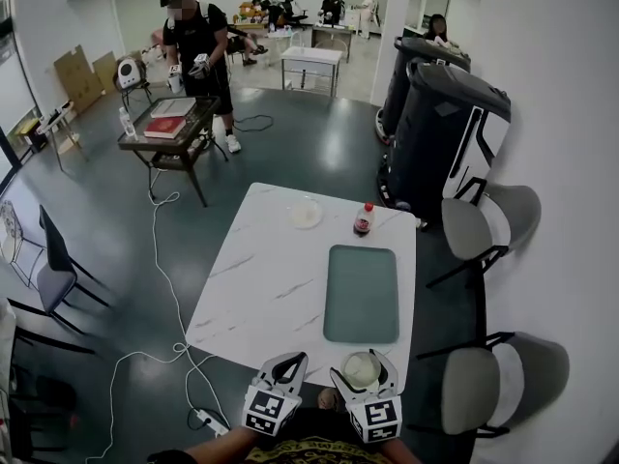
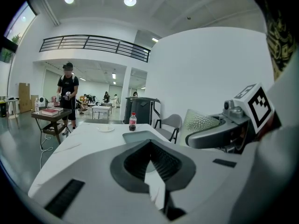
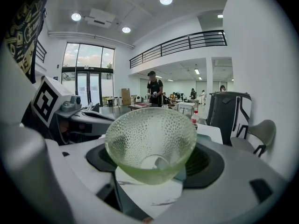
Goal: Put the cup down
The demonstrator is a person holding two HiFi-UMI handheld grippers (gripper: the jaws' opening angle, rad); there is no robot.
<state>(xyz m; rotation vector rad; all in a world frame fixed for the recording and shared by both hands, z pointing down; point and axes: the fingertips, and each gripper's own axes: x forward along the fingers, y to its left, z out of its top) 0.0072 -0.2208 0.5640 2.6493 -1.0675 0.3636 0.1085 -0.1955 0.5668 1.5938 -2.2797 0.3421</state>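
While the head view looks down, the right gripper (image 1: pixel 364 360) hangs over the near edge of the table (image 1: pixel 261 288), clamped on the glass cup (image 1: pixel 362 372), with the green tray (image 1: pixel 362 293) just beyond.

In the left gripper view, the left gripper (image 2: pixel 149 143) has its jaws together on nothing.

In the right gripper view, the cup sits mouth-up between the jaws, with marbled tabletop directly beneath, so the set-down probably runs straight down.
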